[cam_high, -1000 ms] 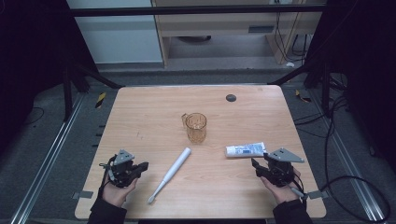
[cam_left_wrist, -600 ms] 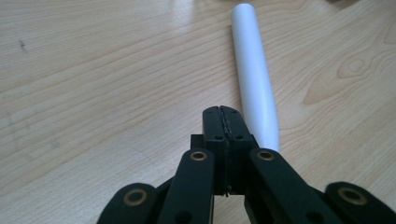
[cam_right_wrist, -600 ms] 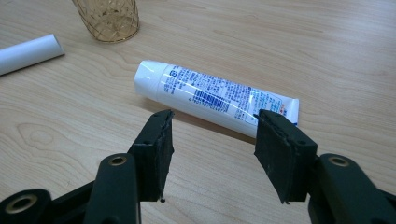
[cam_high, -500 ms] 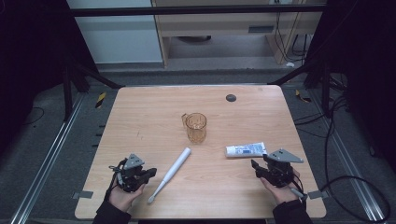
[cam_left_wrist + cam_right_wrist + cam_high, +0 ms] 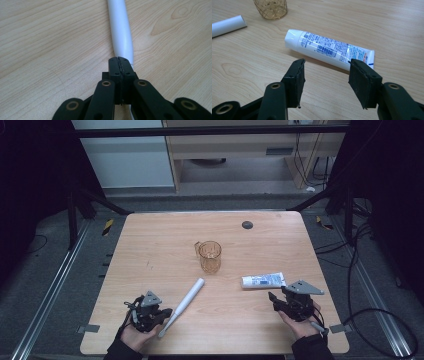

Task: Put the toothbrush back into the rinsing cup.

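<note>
Resting low at the near edge of the wooden table (image 5: 150, 245), both hands enter from the bottom of the high view with the forearms barely past the table's front edge.

Left hand (image 5: 135, 334): palm cupped under the left gripper (image 5: 165, 312), which lies close to the tabletop and points toward the right and slightly away from the person. Its tips sit at the near end of the white toothbrush case (image 5: 183, 303), a long white tube lying diagonally, its far end aimed at the cup. In the left gripper view the two black jaws are pressed flat together with nothing between them, and the clenched tips (image 5: 119, 65) lie over the near, narrowing end of the case (image 5: 121, 32). Whether they touch it cannot be told.

Right hand (image 5: 300, 325): it holds the right gripper (image 5: 272, 297) level, grey three-cornered plate uppermost, pointing to the upper left of the high view. In the right gripper view the jaws stand released, well apart, with bare wood between them (image 5: 325, 72). The toothpaste tube (image 5: 329, 48) lies flat just beyond the tips, cap end at the left, untouched.

An amber glass cup (image 5: 209, 256) with a handle stands upright near the table's middle, apart from both grippers. A small dark disc (image 5: 247, 224) lies near the far edge.
</note>
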